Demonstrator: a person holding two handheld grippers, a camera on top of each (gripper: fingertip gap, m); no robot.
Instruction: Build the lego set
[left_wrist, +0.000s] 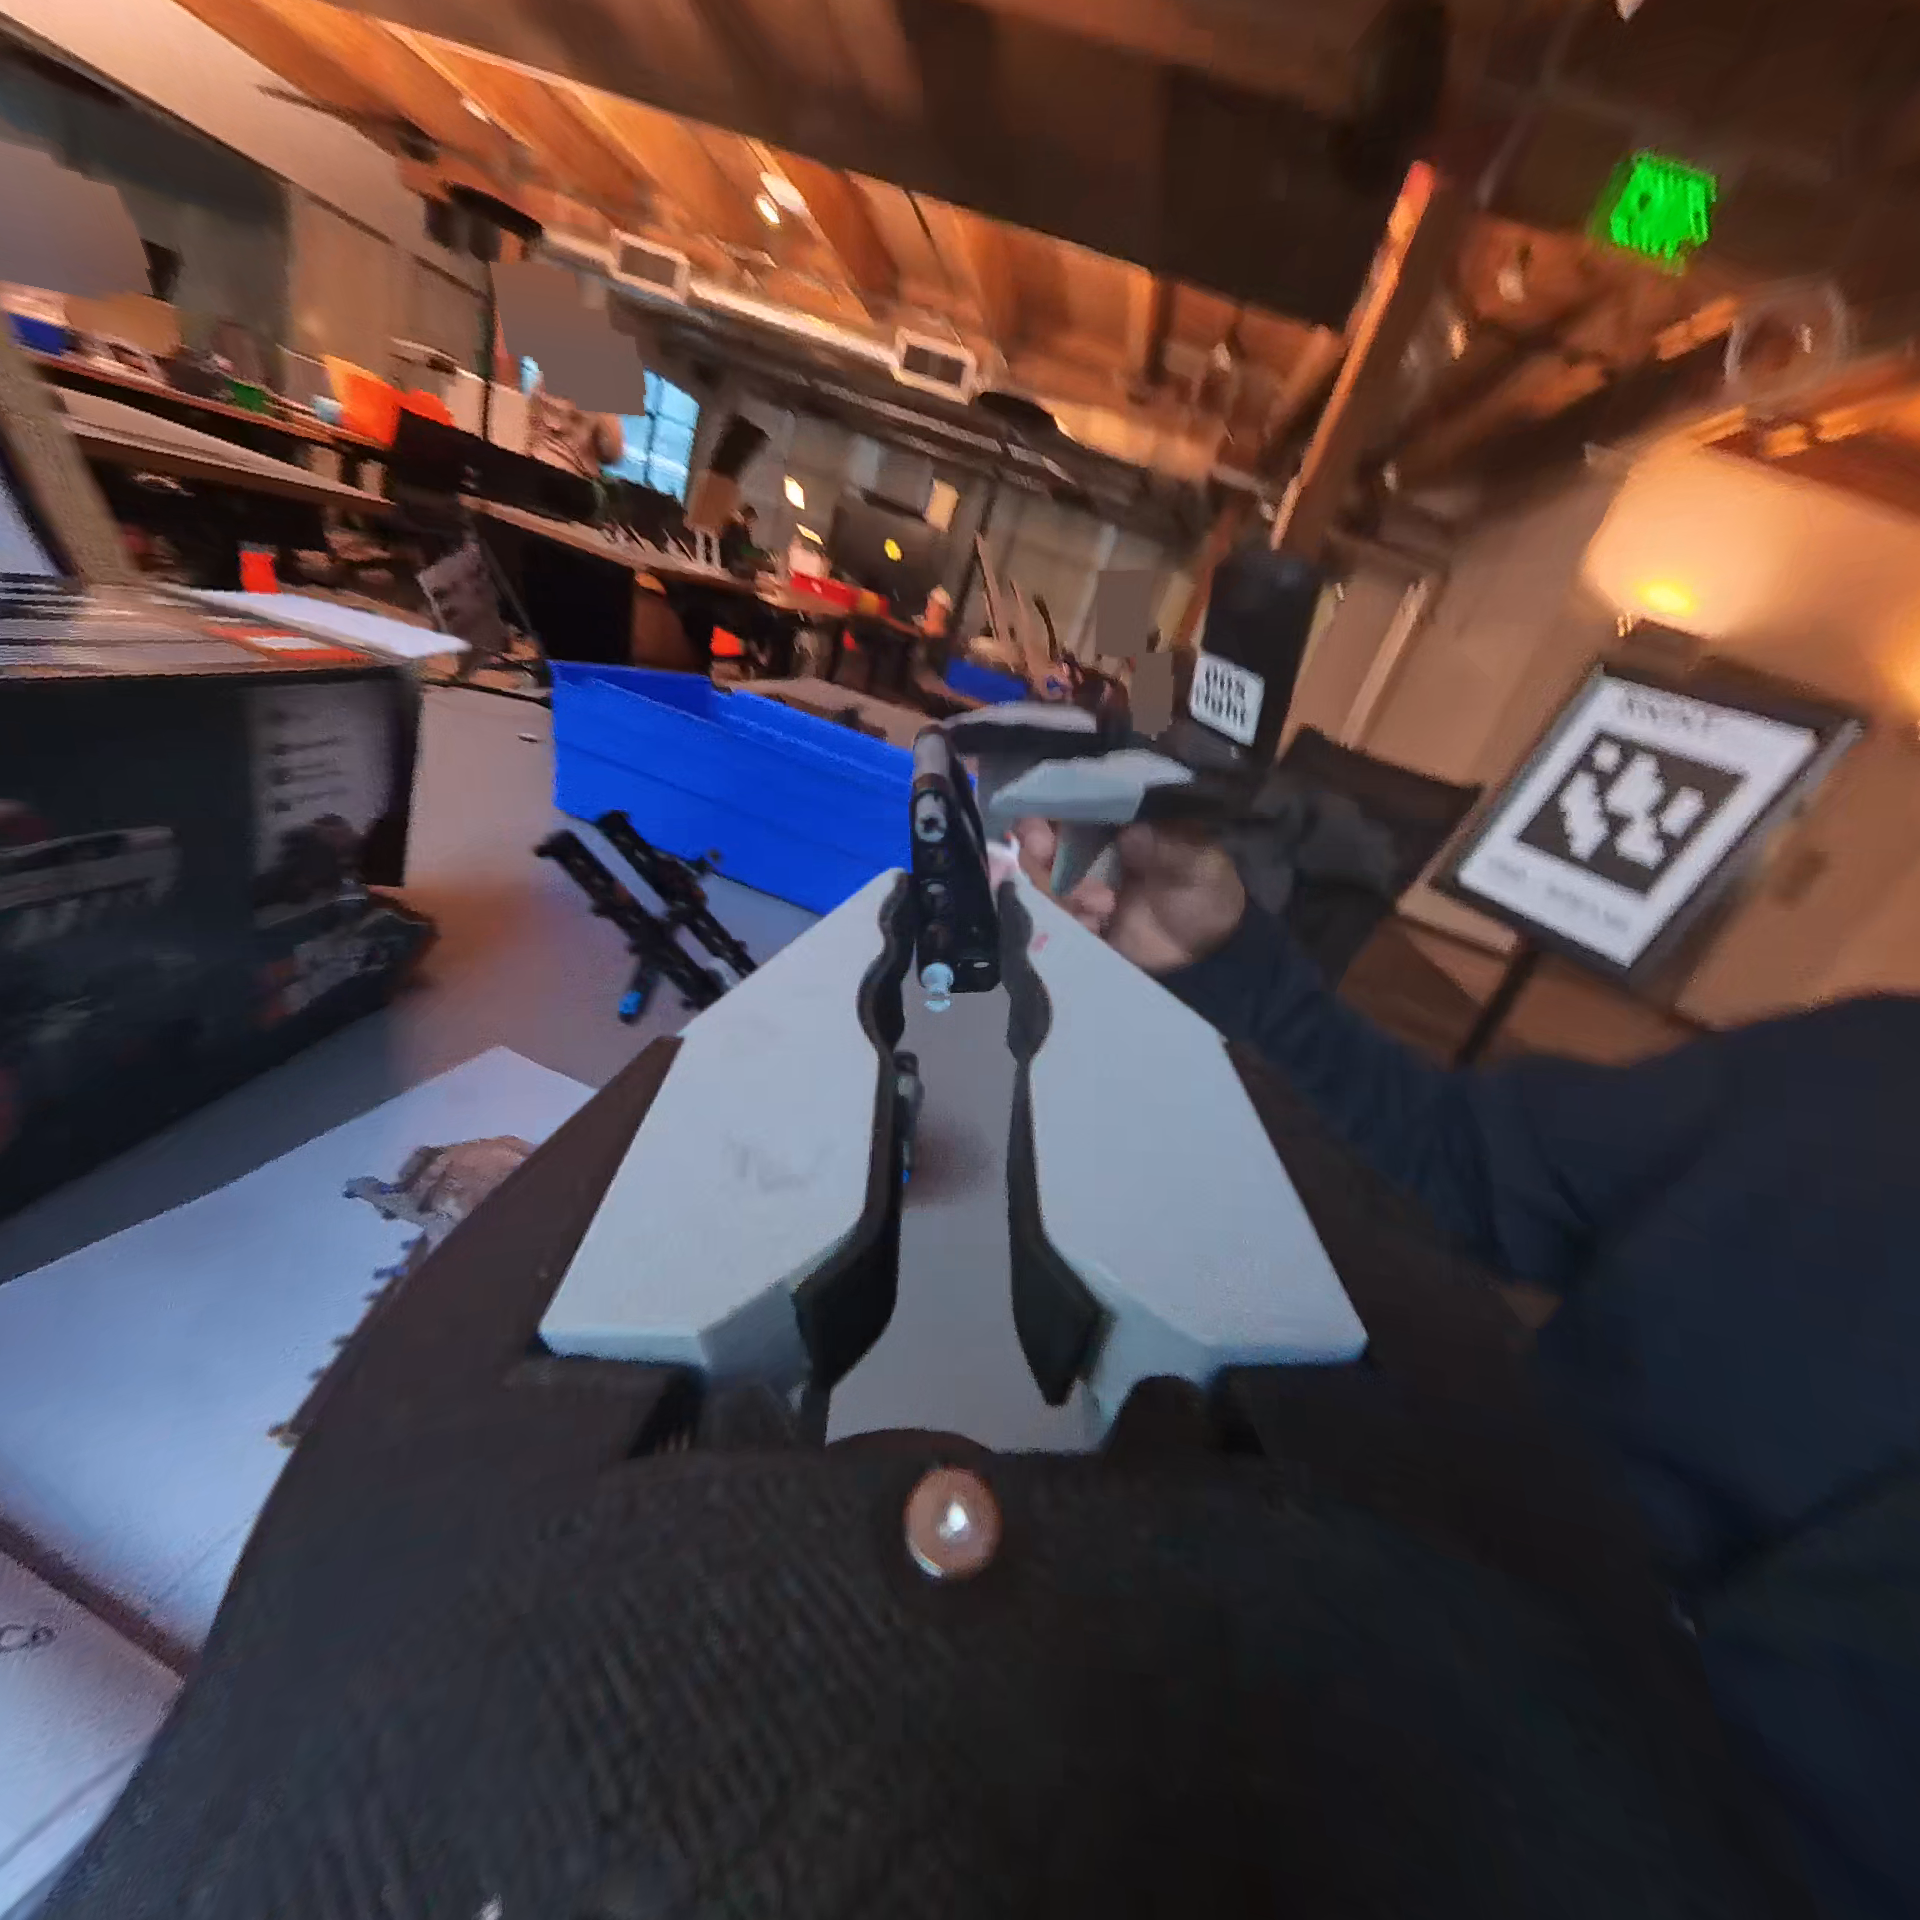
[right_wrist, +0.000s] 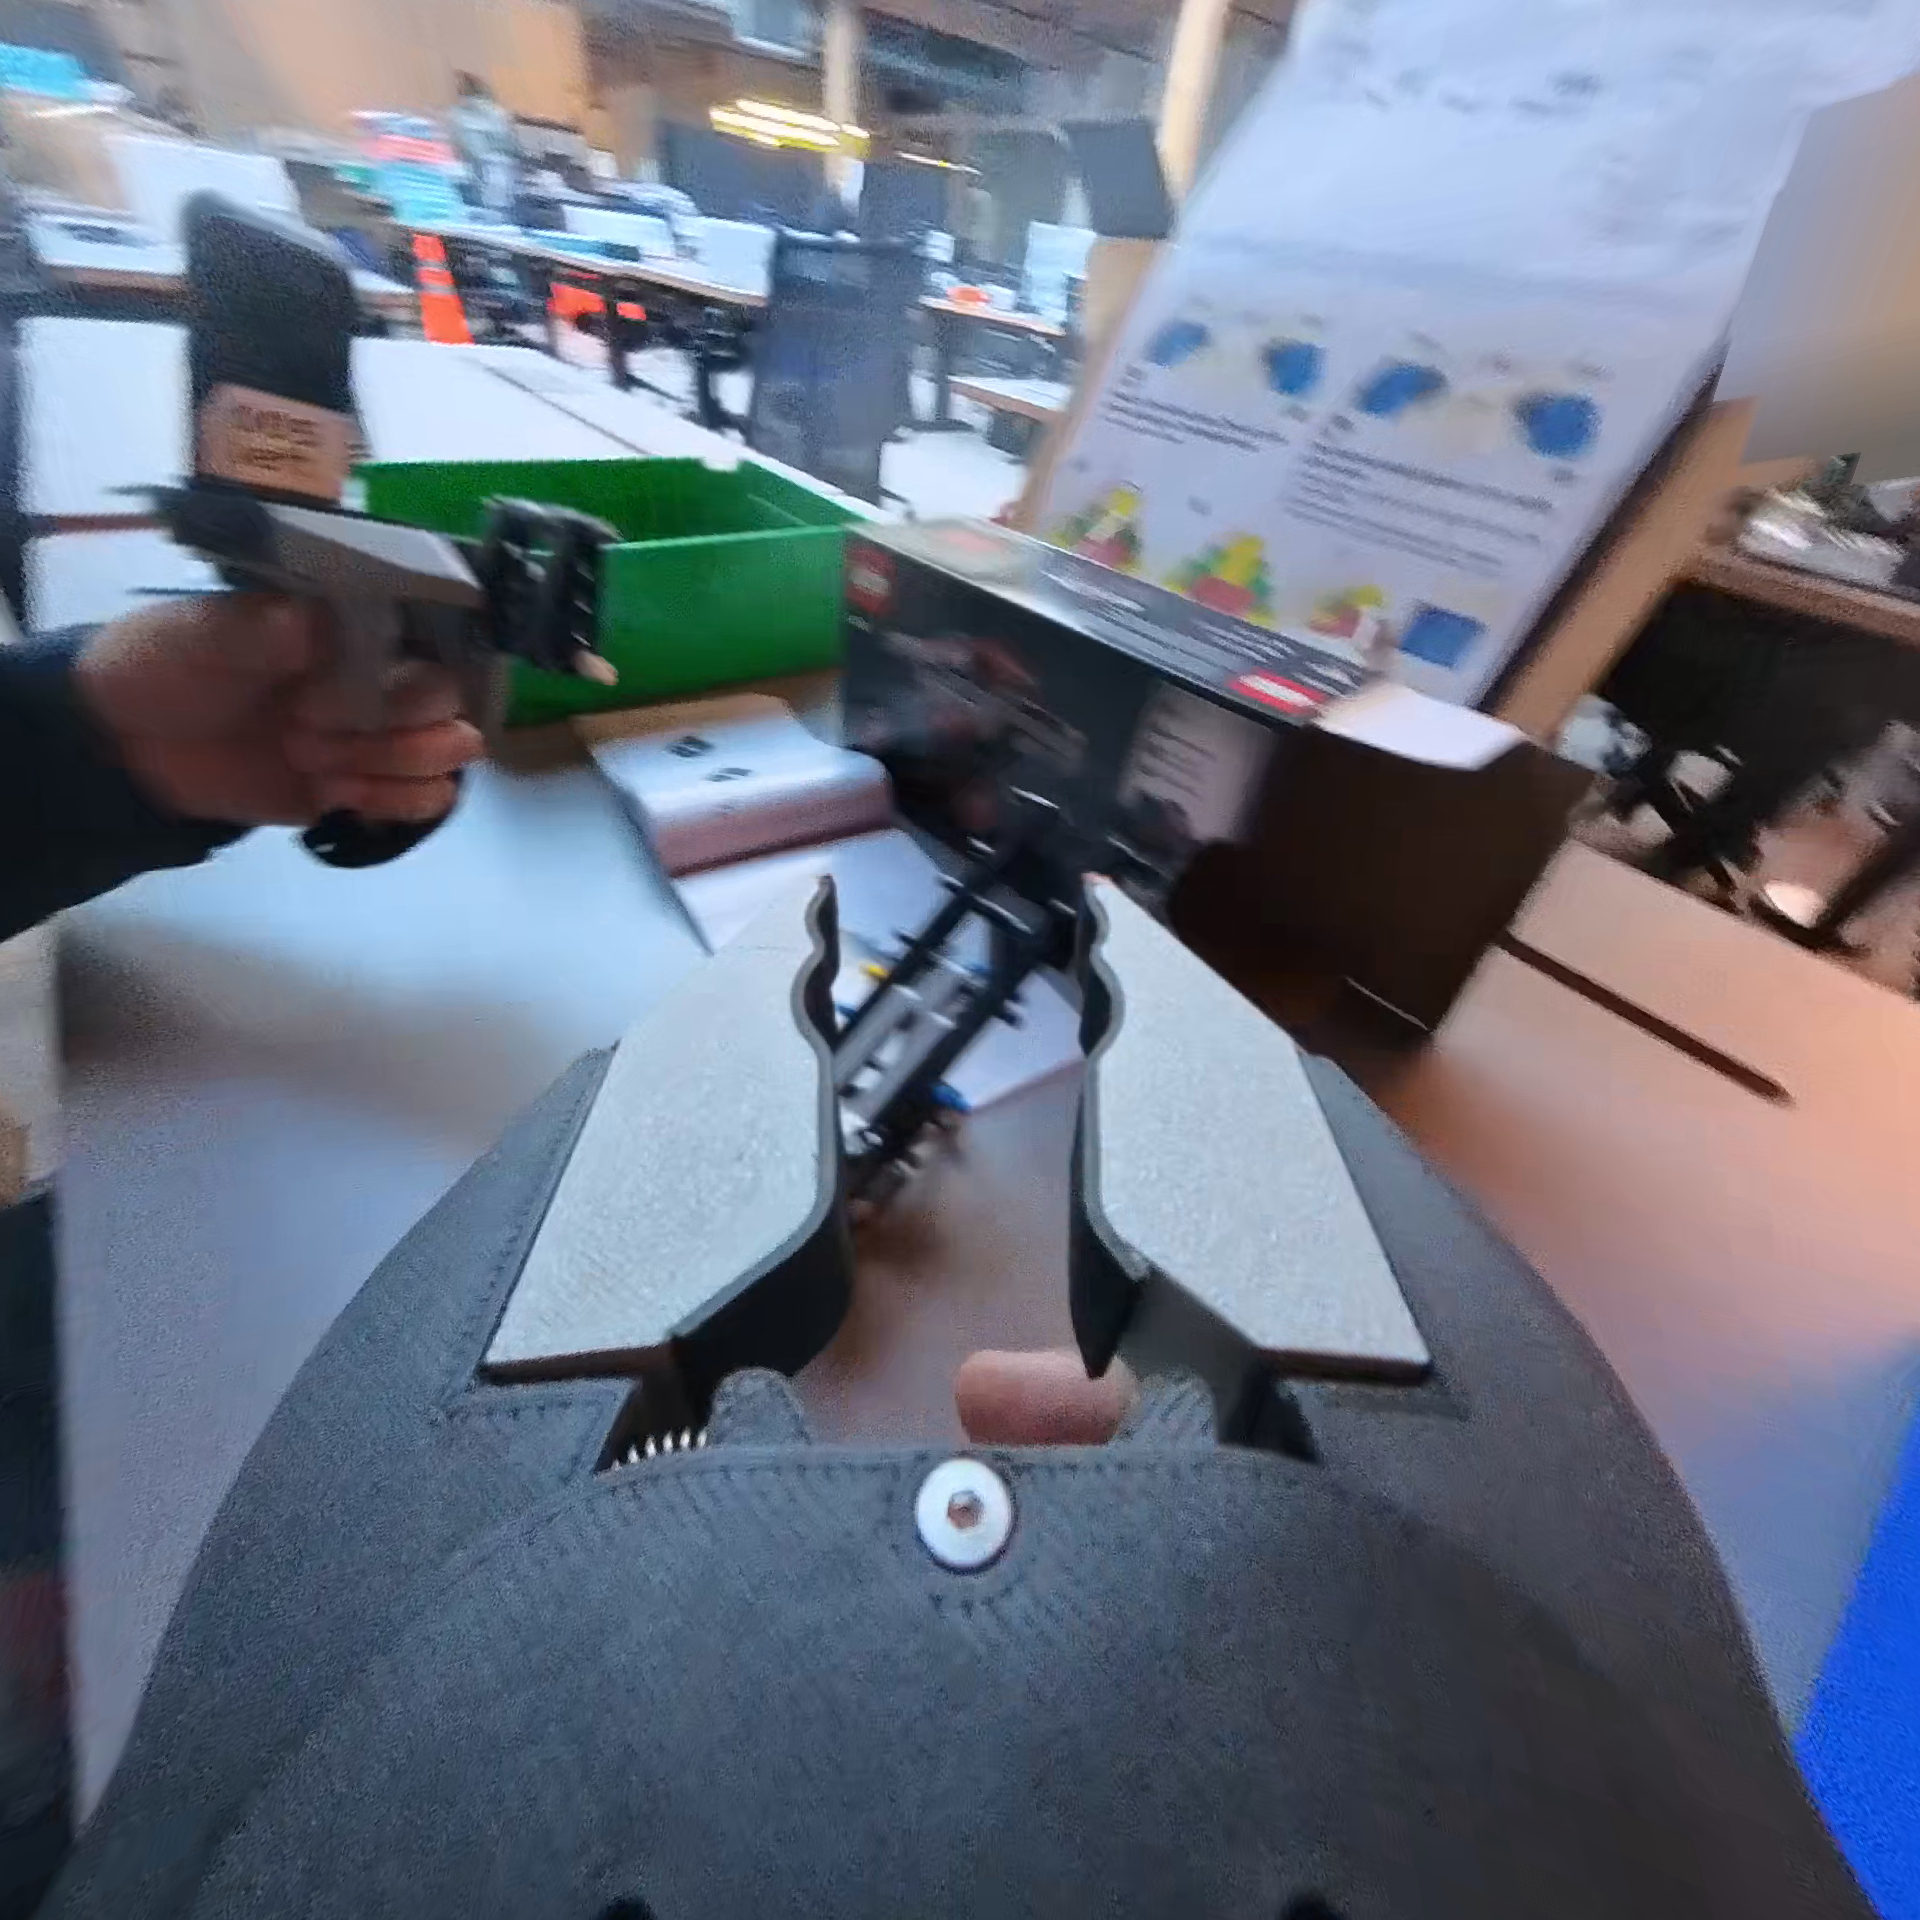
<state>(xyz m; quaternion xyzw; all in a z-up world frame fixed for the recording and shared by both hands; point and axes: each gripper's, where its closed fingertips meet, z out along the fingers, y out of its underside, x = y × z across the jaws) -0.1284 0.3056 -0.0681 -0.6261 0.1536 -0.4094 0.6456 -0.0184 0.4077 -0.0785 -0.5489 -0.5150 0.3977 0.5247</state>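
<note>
Clamping a black lego piece (left_wrist: 951, 894) between its tips, the left gripper (left_wrist: 945, 935) is raised above the table (left_wrist: 499, 935), while the right gripper (right_wrist: 951, 987) is open, empty, above the black frame (right_wrist: 935, 1008) near the box (right_wrist: 1143, 748).

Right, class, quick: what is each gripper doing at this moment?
Left gripper: shut on a small black Lego assembly.
Right gripper: open, holding nothing; a black Lego frame lies beyond it.
</note>
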